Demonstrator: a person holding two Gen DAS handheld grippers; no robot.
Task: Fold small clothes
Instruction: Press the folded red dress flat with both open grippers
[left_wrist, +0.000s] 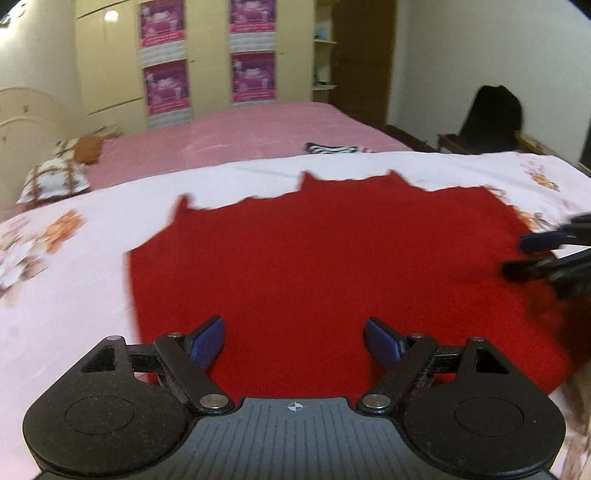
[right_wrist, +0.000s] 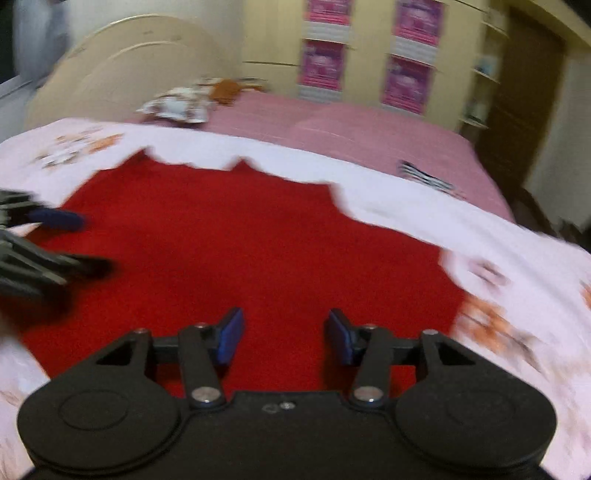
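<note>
**As both grippers hover parted, red garment lies spread beneath them**

While left gripper (left_wrist: 294, 341) and right gripper (right_wrist: 283, 338) hang released and empty over its near hem, the red garment (left_wrist: 325, 258) stretches sideways across the floral sheet (left_wrist: 74, 295), collar toward the far edge; neither seems nearer.
</note>
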